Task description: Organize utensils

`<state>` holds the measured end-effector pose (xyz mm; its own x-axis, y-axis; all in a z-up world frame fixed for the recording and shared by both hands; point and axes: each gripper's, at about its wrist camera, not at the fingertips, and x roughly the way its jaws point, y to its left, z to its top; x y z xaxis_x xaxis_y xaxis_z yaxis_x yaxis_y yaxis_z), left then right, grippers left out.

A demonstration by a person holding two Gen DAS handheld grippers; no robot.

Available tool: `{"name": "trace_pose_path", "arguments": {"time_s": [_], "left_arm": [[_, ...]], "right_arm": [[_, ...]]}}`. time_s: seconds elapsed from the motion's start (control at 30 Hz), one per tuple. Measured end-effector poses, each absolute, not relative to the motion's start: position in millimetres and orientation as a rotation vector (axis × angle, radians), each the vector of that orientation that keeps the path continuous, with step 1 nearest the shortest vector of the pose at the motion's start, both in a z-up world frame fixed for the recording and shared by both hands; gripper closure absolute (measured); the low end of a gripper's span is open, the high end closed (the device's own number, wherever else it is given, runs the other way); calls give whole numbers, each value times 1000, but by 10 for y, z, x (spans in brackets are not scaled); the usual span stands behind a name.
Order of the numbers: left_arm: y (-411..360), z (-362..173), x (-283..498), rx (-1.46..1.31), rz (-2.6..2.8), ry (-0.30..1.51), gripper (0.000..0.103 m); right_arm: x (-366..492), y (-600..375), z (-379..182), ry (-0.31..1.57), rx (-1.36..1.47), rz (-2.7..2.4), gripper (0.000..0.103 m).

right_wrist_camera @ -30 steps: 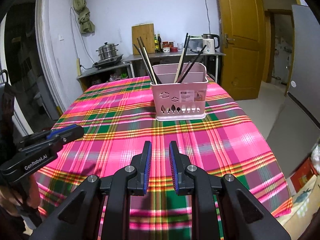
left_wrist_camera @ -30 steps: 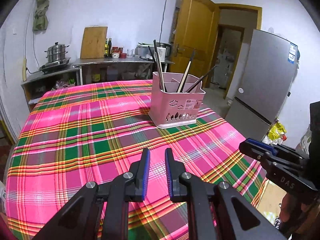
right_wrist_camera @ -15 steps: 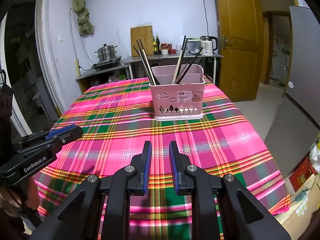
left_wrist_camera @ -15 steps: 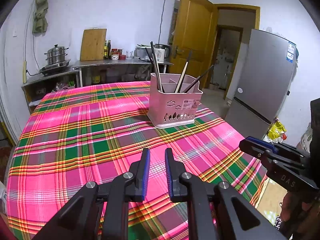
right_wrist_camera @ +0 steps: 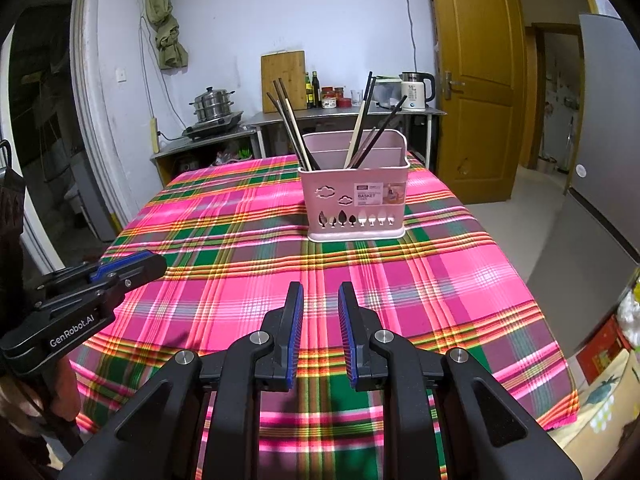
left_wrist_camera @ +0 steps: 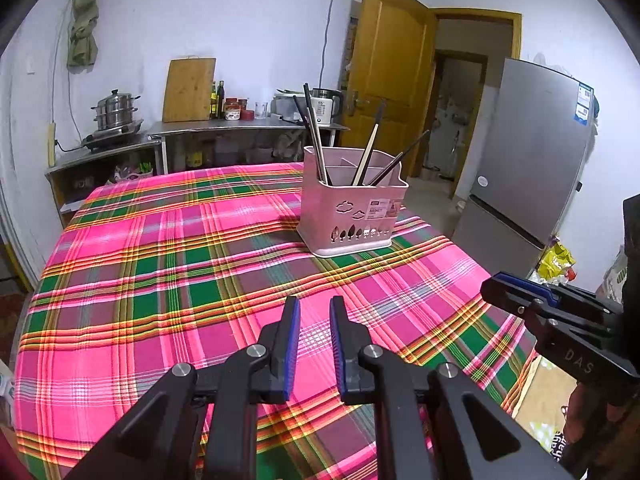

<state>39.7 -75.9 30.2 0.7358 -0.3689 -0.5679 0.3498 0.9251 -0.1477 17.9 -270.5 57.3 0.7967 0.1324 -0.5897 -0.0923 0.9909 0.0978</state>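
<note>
Pink utensil basket [right_wrist_camera: 356, 196] stands on the plaid tablecloth [right_wrist_camera: 224, 240], well ahead of both grippers; dark and pale chopsticks [right_wrist_camera: 294, 128] lean in its compartments. Left gripper [left_wrist_camera: 315, 344] and right gripper [right_wrist_camera: 320, 336]: jaws slightly parted, holding nothing

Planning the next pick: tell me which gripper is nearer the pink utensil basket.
Right, marginally: right gripper faces the pink utensil basket squarely; left gripper has it ahead-right.
</note>
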Motion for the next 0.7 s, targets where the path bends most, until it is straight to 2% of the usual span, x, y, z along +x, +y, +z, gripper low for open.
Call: {"name": "trace_pose_path", "arguments": {"time_s": [0.7], "left_arm": [[-749, 276, 401, -32, -394, 634, 89]], "right_arm": [[189, -2710, 573, 642, 63, 117, 85]]}}
